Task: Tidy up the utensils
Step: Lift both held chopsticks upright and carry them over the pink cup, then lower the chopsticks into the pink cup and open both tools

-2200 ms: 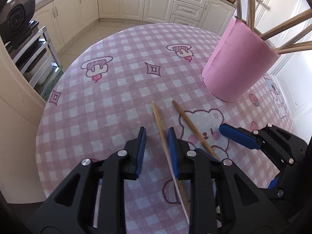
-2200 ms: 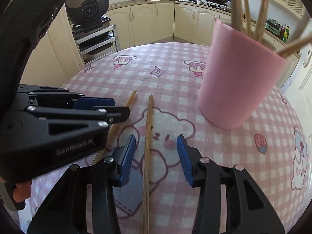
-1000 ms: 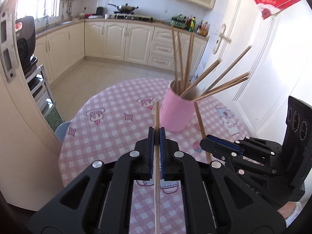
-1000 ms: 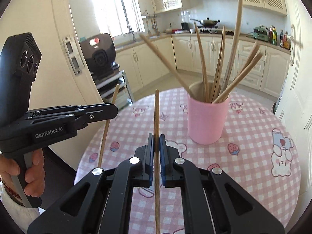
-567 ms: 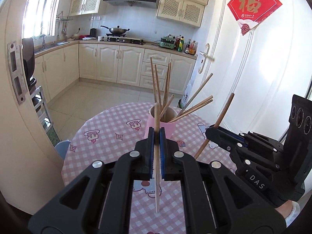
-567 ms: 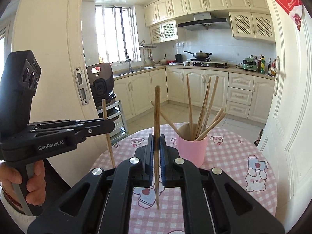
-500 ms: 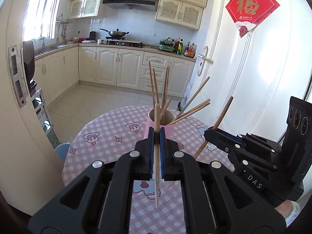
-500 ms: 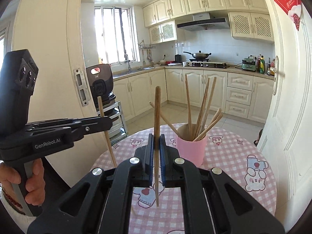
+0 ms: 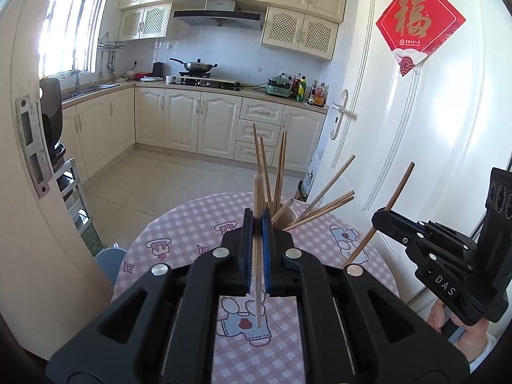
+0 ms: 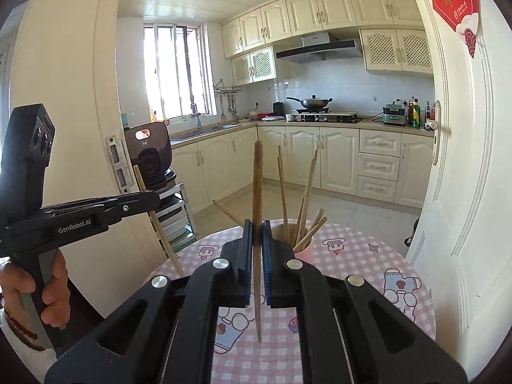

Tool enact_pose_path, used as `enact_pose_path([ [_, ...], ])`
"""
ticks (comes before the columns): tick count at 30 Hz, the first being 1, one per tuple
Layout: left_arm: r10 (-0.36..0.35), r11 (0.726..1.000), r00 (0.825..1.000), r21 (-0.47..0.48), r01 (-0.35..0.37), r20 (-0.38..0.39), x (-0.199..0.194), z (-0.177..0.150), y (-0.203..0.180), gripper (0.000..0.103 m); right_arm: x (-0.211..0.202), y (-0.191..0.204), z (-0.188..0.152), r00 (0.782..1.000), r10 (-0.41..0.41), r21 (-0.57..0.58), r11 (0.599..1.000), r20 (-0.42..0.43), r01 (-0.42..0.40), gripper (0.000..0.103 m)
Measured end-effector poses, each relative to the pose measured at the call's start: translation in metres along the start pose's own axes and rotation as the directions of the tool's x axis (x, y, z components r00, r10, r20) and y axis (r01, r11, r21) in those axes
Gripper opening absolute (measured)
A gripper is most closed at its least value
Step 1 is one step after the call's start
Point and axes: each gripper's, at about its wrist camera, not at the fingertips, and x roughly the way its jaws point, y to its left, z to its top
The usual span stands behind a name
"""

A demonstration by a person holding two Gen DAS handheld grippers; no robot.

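My left gripper [image 9: 257, 220] is shut on a wooden chopstick [image 9: 258, 275] and holds it upright, high above the round table [image 9: 179, 240]. My right gripper [image 10: 255, 228] is shut on a second wooden chopstick [image 10: 257, 192], also upright. Each gripper shows in the other's view, the right one [image 9: 384, 216] at the right, the left one [image 10: 150, 200] at the left. The pink cup [image 10: 304, 254] with several chopsticks [image 10: 305, 198] stands on the table just beyond the fingers; in the left wrist view my fingers hide most of it.
The table has a pink checked cloth [image 10: 368, 256] with cartoon prints. A white door [image 9: 400, 160] stands close on the right. A doorframe [image 9: 28, 160] and a metal rack with a black appliance [image 10: 150, 156] are on the left. Kitchen cabinets [image 9: 204, 121] lie beyond.
Both grippers closed on the chopsticks that lay on the table and lifted them high. Over the last half second they rose a little further, so the cup sits lower and nearer the fingertips.
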Motion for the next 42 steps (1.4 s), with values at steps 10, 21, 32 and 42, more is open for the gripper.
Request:
enact_pose_path([
  [10, 0.024, 0.999, 0.996, -0.031, -0.021, 0.089, 0.008, 0.047, 0.016, 0.005, 0.007, -0.002, 0.038, 0.997, -0.013, -0.032, 0.999, 0.075, 0.015, 0.005],
  [21, 0.042, 0.993, 0.979, -0.113, -0.019, 0.199, 0.03, 0.089, 0.028, 0.005, 0.035, -0.007, 0.064, 0.989, -0.049, -0.035, 0.998, 0.141, 0.054, 0.005],
  [32, 0.012, 0.994, 0.972, -0.106, 0.013, 0.235, 0.057, 0.097, 0.016, 0.005, 0.053, -0.008, 0.071, 0.984, -0.078, -0.054, 0.995, 0.159, 0.088, 0.005],
  [42, -0.013, 0.995, 0.989, -0.092, 0.027, 0.147, 0.089, 0.075, 0.018, 0.006, 0.063, -0.011, 0.068, 0.983, -0.082, -0.041, 0.995, 0.162, 0.09, 0.005],
])
